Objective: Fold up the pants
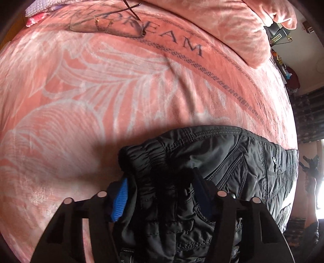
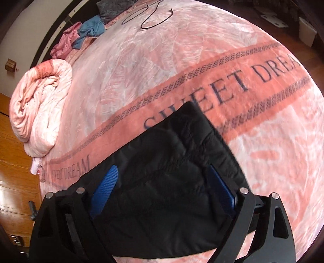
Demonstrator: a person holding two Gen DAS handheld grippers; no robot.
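Note:
Black quilted pants [image 1: 222, 157] lie on a pink blanket [image 1: 101, 91]. In the left wrist view the elastic waistband is bunched between the blue pads [image 1: 120, 200] of my left gripper [image 1: 160, 180], which is shut on that fabric. In the right wrist view a flat, folded part of the pants [image 2: 172, 161] lies on the blanket [image 2: 162, 70] over the "SWEET DREAM" band. My right gripper [image 2: 163, 170] hovers over it, open wide. Its blue pads [image 2: 105, 188] stand at either side of the cloth without pressing on it.
A rolled pink quilt [image 2: 40, 105] lies at the bed's left edge, with pink and blue clothes [image 2: 81, 34] beyond it. A black cable [image 2: 154, 18] loops on the far blanket, and eyeglasses [image 1: 113, 24] rest on it. Wooden floor [image 2: 14, 157] lies past the edge.

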